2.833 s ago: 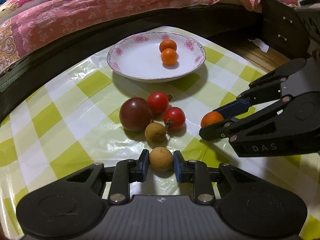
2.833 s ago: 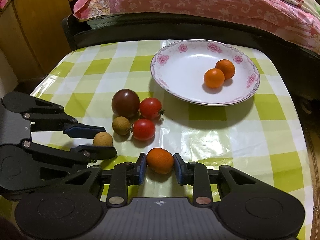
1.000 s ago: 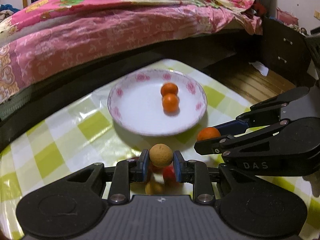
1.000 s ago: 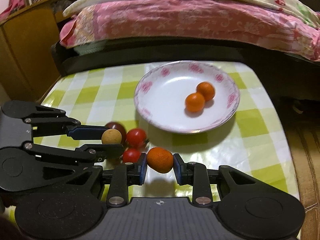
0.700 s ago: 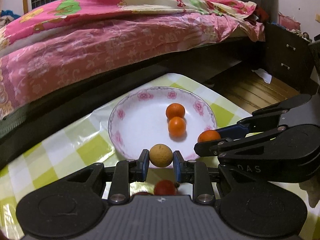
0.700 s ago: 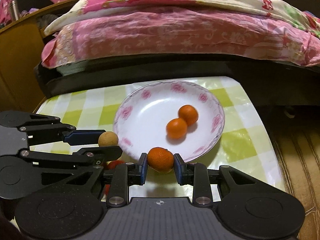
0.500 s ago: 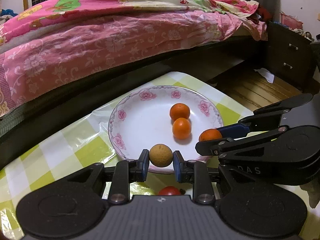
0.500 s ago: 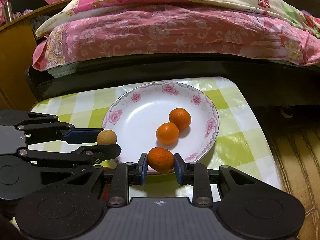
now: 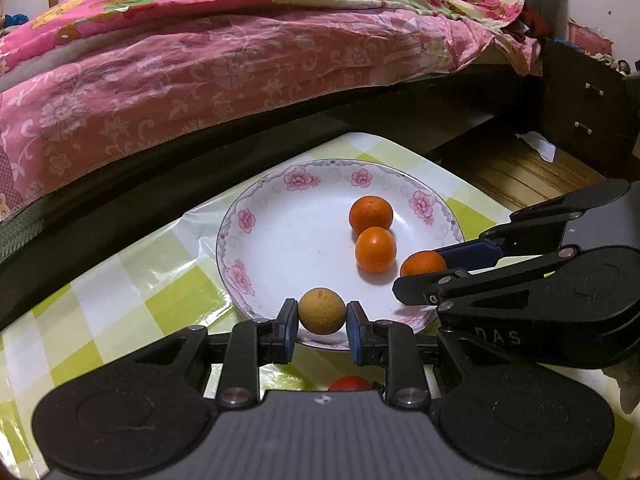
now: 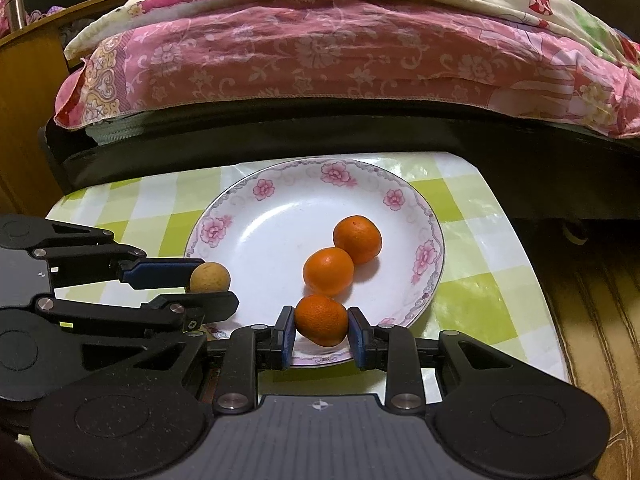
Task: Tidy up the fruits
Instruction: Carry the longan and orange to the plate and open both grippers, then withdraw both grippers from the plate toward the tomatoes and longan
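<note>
My left gripper [image 9: 322,312] is shut on a tan longan [image 9: 322,311] and holds it over the near rim of the white floral plate [image 9: 280,240]. My right gripper [image 10: 321,320] is shut on a small orange [image 10: 321,320] over the plate's [image 10: 264,240] near rim. Two oranges [image 9: 371,213] [image 9: 375,249] lie in the plate; they also show in the right wrist view [image 10: 357,239] [image 10: 328,271]. The right gripper with its orange [image 9: 423,263] shows at the right of the left wrist view. The left gripper with the longan [image 10: 209,277] shows at the left of the right wrist view.
A red tomato [image 9: 351,383] peeks out below my left gripper. The table has a green-and-white checked cloth [image 9: 120,288]. A bed with a pink quilt [image 9: 200,60] runs close behind the table. A dark drawer unit [image 9: 584,112] stands at the right, a wooden cabinet [image 10: 24,120] at the left.
Both grippers have lifted their fruit off the cloth and moved forward to the plate. They now hang over its near rim. The other fruits have dropped out of view below.
</note>
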The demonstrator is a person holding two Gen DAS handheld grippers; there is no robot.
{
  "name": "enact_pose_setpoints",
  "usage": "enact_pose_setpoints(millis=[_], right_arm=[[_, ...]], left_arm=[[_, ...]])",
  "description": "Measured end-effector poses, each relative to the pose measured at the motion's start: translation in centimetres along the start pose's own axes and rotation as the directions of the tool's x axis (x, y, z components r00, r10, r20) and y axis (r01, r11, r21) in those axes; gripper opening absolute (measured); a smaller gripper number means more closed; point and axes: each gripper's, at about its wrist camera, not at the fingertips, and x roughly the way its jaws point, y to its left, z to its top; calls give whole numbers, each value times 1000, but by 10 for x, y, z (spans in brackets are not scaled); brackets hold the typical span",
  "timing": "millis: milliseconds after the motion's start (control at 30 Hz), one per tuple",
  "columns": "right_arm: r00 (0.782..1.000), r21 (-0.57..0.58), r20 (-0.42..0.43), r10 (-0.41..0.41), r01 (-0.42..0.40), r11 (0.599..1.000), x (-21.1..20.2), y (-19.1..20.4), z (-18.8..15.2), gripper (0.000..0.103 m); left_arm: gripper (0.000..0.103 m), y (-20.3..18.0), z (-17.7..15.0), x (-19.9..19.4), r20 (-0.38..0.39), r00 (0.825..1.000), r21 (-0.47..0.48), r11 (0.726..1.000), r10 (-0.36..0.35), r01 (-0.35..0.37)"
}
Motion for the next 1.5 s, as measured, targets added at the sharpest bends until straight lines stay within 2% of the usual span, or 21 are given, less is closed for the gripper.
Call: enact_pose_setpoints(millis=[533,1500], right_arm=[[1000,3,9,-14,13,1000,-2,-1,1,28],[997,-36,66,-47,50,998,-21,9,5,32]], left_arm=[[38,4,2,-2,9,1000,-15,1000,17,-17],[38,7,0,-32,53,998,-33,999,26,-25]])
